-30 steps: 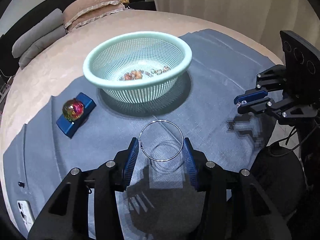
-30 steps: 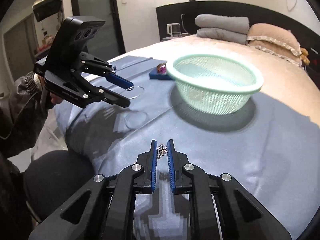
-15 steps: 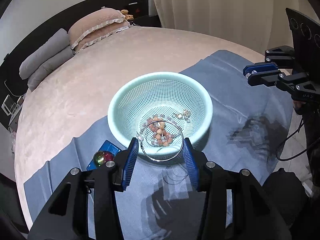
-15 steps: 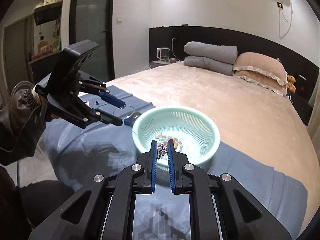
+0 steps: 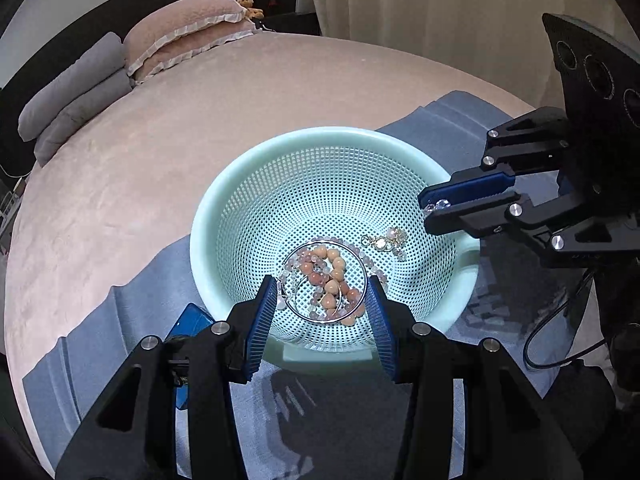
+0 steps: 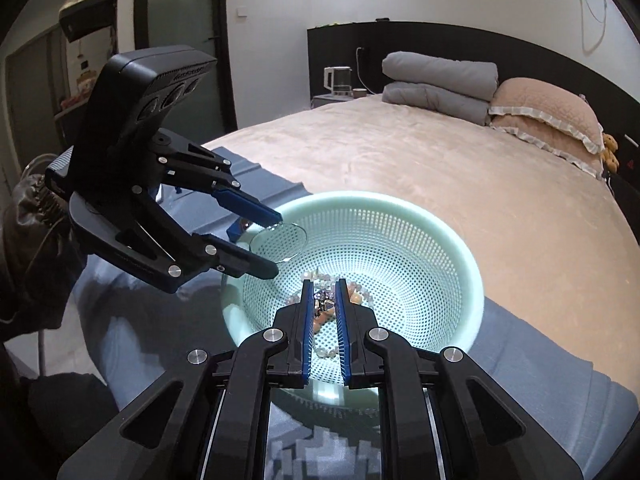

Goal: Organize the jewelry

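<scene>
While both grippers hang over the mint-green basket, the sorting looks well advanced but not finished, to judge by what already lies inside and what is yet held above it. Furthest left, half hidden under the left gripper's left finger, a blue box sits on the grey-blue cloth just outside the basket; what it carries cannot be seen. Between the left gripper's blue pads, spread wide, one thin silver hoop is clamped across its width, held flat over the basket's near side. Straight below and beyond those fingertips lies one string of peach beads tangled with one string of paler, smaller beads; the strands overlap, so that count is my best reading. Just right of the fingertips rests one small crystal piece on the basket floor. Further right, the right gripper has its fingers pinched nearly together on one small sparkling trinket, poised above the basket's right rim. Two pieces thus remain to be dropped in, three or so already lie inside, and the box appears untouched.
</scene>
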### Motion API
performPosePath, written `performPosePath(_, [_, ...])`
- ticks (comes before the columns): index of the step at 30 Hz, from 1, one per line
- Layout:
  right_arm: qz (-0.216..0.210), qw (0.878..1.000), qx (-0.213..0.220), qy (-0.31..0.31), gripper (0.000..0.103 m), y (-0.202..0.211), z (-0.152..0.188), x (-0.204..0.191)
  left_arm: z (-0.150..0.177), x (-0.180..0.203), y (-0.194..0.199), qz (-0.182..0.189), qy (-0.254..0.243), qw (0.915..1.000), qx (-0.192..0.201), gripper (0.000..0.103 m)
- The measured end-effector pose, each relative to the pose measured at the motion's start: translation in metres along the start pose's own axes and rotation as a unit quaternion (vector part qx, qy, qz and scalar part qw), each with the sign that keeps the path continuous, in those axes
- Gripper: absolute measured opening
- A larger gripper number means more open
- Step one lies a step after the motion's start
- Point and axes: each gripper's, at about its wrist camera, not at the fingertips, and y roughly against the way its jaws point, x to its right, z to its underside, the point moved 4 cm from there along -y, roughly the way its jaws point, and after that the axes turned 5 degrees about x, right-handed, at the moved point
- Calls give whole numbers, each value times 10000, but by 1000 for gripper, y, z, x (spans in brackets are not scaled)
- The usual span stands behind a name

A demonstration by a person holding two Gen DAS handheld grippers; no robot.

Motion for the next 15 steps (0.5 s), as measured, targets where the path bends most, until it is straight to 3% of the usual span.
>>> performPosePath(6, [203, 9996, -164, -106, 12, -6, 9, 5, 7, -5, -7, -69, 66, 10000, -6, 48])
performPosePath(7, [252, 9994, -173, -139, 18, -2, 9, 5, 7, -5, -6, -106, 89, 9999, 47, 49])
performPosePath(8, [329, 9992, -172, -161, 27, 1, 9, 6, 6, -6, -4, -104, 110, 9999, 76, 56])
performPosePath(9, [400, 9989, -139, -201, 49, 6, 8, 8, 6, -7, -1, -126, 117, 9998, 116, 66])
performPosePath(10, [396, 9989, -78, -242, 58, 11, 6, 8, 5, -7, 3, -198, 109, 9996, 160, 69])
performPosePath(11, [412, 9988, -1, -252, 58, 16, 4, 7, 5, -7, 7, -253, 93, 9994, 198, 72])
performPosePath(14, [513, 9982, 162, -282, 71, 32, -3, 4, 6, -10, 22, -517, 70, 9981, 326, 94])
performPosePath(15, [558, 9978, 214, -271, 74, 37, -5, 2, 6, -11, 27, -648, 66, 9972, 375, 94])
